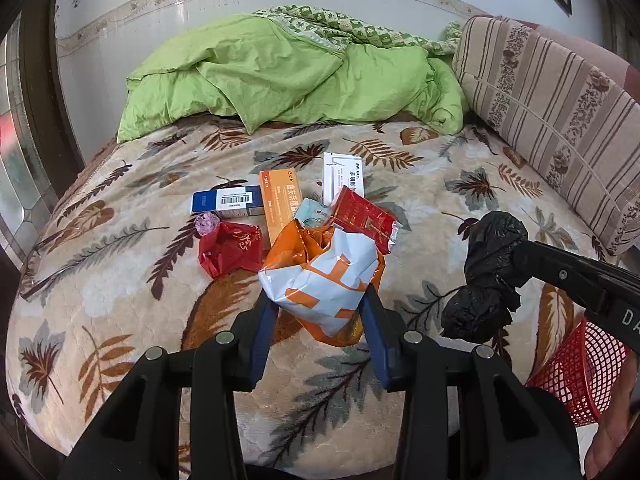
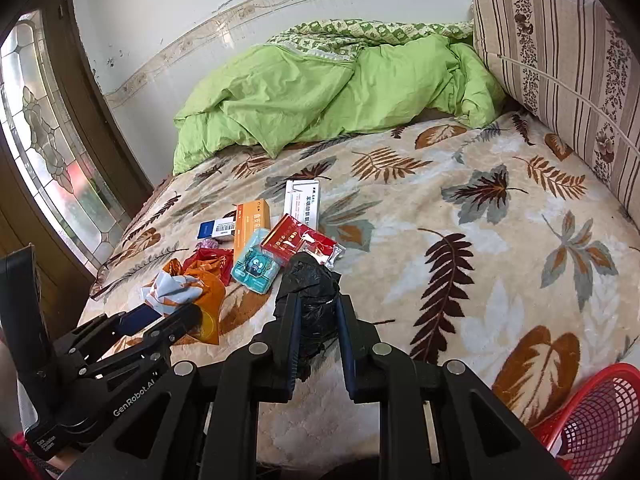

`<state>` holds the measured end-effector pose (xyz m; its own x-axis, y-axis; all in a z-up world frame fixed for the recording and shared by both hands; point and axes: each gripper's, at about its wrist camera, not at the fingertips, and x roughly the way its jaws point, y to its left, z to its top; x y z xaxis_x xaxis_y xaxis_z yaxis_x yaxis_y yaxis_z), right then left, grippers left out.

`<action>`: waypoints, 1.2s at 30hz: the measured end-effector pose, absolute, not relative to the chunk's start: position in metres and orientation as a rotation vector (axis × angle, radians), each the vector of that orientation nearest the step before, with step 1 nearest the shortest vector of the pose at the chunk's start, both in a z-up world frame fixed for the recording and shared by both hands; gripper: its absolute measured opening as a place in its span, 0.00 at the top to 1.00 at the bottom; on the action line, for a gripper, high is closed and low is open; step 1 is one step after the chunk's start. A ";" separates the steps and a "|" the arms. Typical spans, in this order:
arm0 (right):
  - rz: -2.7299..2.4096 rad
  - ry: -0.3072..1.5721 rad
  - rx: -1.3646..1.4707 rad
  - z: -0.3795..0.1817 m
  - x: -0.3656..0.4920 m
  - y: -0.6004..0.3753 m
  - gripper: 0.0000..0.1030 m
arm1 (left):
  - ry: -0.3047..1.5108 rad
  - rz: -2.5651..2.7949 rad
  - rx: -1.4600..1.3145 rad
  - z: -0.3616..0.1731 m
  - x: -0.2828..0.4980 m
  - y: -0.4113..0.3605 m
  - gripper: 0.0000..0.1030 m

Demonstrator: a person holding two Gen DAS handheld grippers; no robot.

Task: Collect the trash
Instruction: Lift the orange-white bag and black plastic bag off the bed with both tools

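My left gripper (image 1: 320,300) is shut on a crumpled orange and white bag (image 1: 326,276), held just above the bed; it also shows in the right wrist view (image 2: 188,292). My right gripper (image 2: 318,300) is shut on a crumpled black plastic bag (image 2: 314,300), seen in the left wrist view (image 1: 486,276) to the right of the pile. On the bed lie a red crumpled wrapper (image 1: 230,250), a blue box (image 1: 226,201), an orange box (image 1: 280,204), a white box (image 1: 344,176), a red packet (image 1: 360,216) and a teal packet (image 2: 256,266).
A red mesh basket (image 2: 596,416) stands at the bed's lower right edge, also in the left wrist view (image 1: 576,368). A green quilt (image 1: 288,76) lies at the back. A striped cushion (image 1: 560,116) lines the right side. A glass door (image 2: 44,140) is left.
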<state>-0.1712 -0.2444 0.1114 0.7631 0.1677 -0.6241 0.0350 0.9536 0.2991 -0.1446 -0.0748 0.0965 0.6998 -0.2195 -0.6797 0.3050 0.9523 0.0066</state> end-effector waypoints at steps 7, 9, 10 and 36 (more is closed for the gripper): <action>0.064 0.691 0.306 0.115 -0.176 -0.246 0.82 | 0.735 -0.286 0.149 0.096 -0.148 -0.078 0.61; 0.064 0.687 0.305 0.117 -0.176 -0.246 0.82 | 0.735 -0.287 0.150 0.096 -0.148 -0.079 0.61; 0.063 0.686 0.306 0.117 -0.177 -0.246 0.82 | 0.734 -0.287 0.151 0.096 -0.149 -0.079 0.61; 0.060 0.676 0.313 0.123 -0.184 -0.245 0.82 | 0.735 -0.283 0.156 0.097 -0.152 -0.083 0.61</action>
<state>-0.1841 -0.2450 0.1226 0.7801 0.1550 -0.6061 0.0467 0.9517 0.3034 -0.1521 -0.0825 0.0968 0.7057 -0.1996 -0.6798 0.3082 0.9504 0.0409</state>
